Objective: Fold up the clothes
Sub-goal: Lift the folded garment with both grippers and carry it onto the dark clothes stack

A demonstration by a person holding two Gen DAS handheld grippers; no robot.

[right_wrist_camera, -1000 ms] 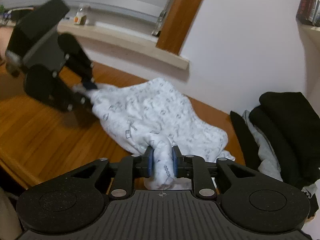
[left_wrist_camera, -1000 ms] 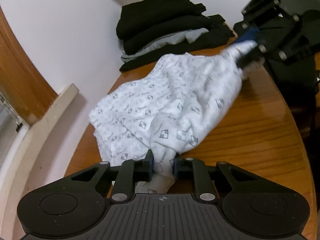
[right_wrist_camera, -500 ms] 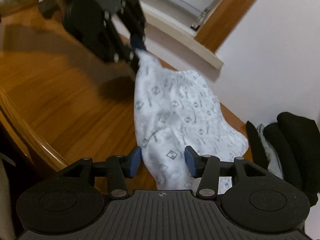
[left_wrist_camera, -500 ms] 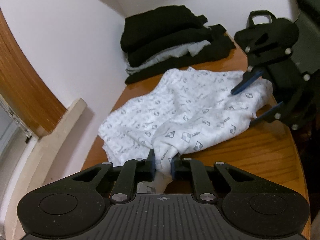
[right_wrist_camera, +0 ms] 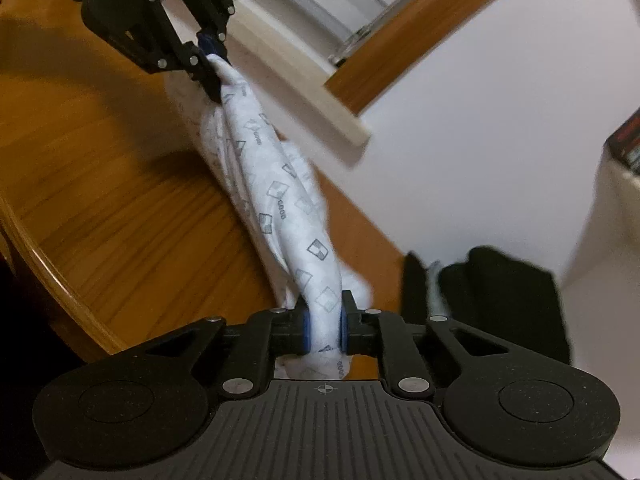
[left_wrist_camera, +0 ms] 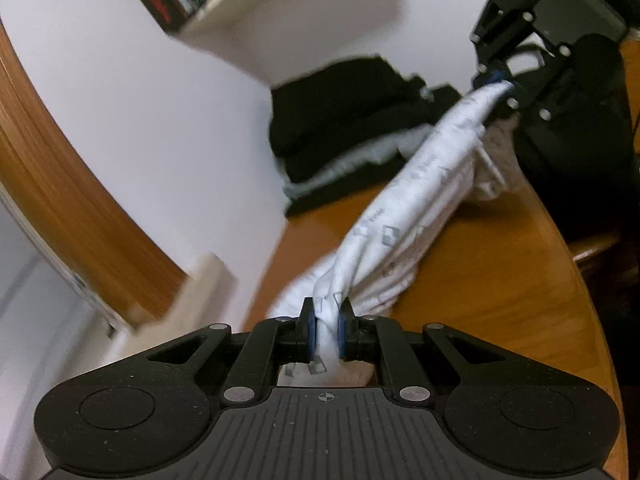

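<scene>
A: Left gripper [left_wrist_camera: 325, 330] clamped on the white patterned garment [left_wrist_camera: 404, 224]. Right gripper [right_wrist_camera: 323, 330] just closed, fabric pinched too.
B: Garment location?
A: Stretched between both, above the wooden table [right_wrist_camera: 100, 184]. Rounded table edge nearby; black folded clothes stack [left_wrist_camera: 344, 120] beyond.
</scene>
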